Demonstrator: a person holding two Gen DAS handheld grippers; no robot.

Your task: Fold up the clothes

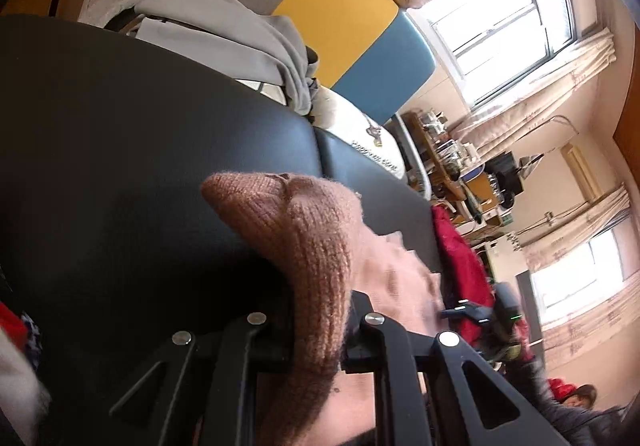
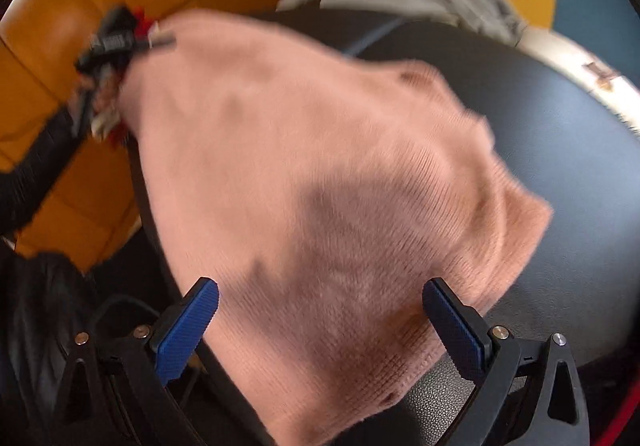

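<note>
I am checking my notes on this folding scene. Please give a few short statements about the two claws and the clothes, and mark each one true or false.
1. The left claw is shut on the pink sweater. True.
2. The right claw is shut. False: its jaws are wide open with the sweater between them.
3. The sweater lies over a black padded surface. True.
4. The grey clothes hang from the right claw. False: they lie beyond the black surface.
</note>
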